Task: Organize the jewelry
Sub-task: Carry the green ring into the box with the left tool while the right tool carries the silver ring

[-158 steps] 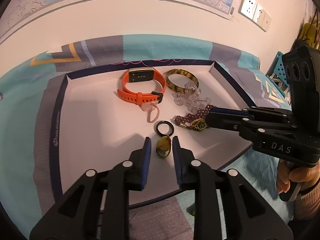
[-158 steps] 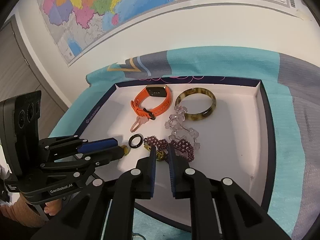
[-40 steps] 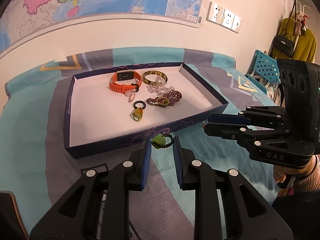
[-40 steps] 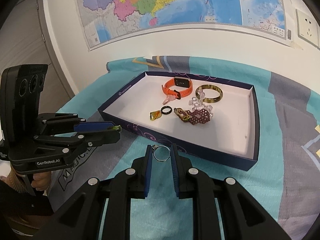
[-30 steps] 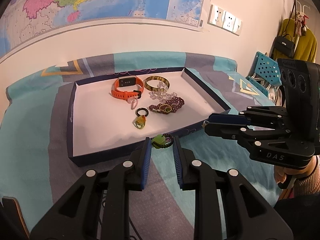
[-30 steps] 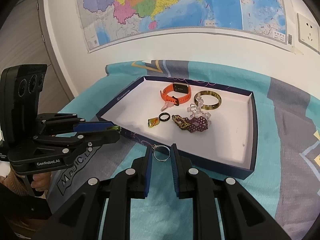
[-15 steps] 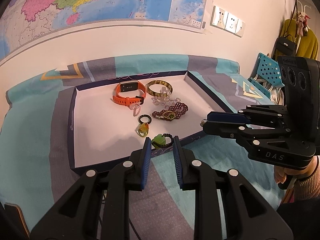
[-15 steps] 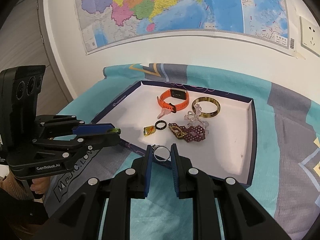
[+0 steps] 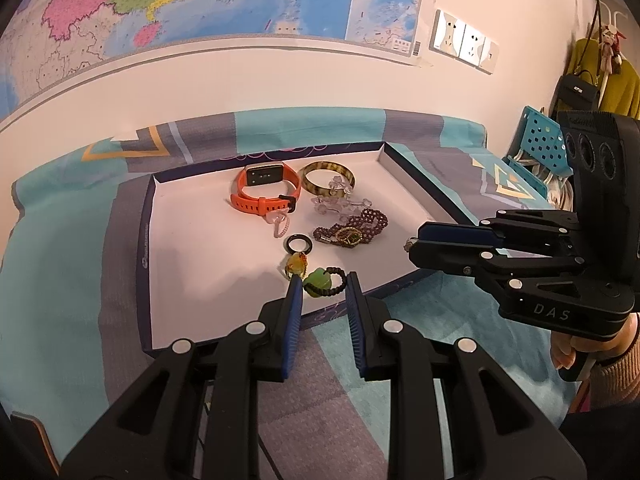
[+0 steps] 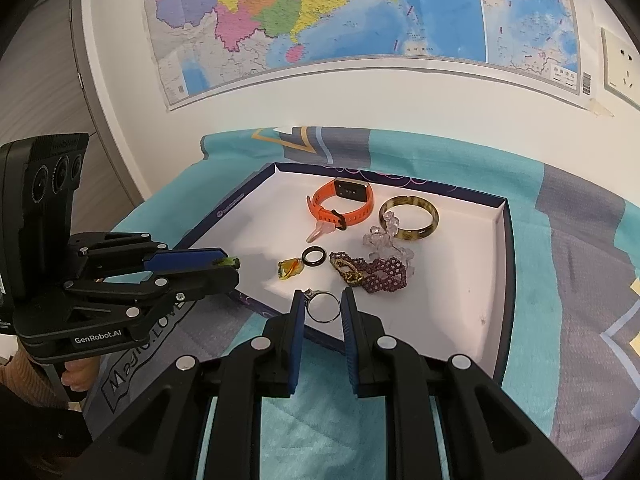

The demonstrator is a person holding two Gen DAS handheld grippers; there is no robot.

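Between the fingertips of my left gripper (image 9: 322, 286) I pinch a green bead-cord charm (image 9: 323, 282), its jade-coloured stone toward the left pad and its dark beaded loop reaching the right pad. My right gripper (image 10: 321, 306) is clamped on a thin silver ring (image 10: 323, 307), which stands upright between the blue pads with its small setting at the upper left.

Just past both sets of fingertips runs the near wall of the navy tray (image 9: 145, 240), which lies on a teal and grey bedspread (image 9: 60, 248). Directly beyond my left tips, on the white tray floor, is a yellow amber pendant (image 9: 295, 265), and touching its far end a black ring (image 9: 299, 244). A little farther and to the right lies a purple beaded bracelet (image 9: 352, 232) with a gold piece on it, then a clear crystal bracelet (image 9: 340, 202) draped toward the back. Farthest, near the tray's rear wall, an orange smartwatch (image 9: 266, 194) sits on the left with a pale pink clip (image 9: 279, 224) at its near edge, and a tortoiseshell bangle (image 9: 328, 176) sits on the right.

Off to the right of my left gripper, the right one hovers above the tray's near right corner, held in a hand (image 9: 576, 352).
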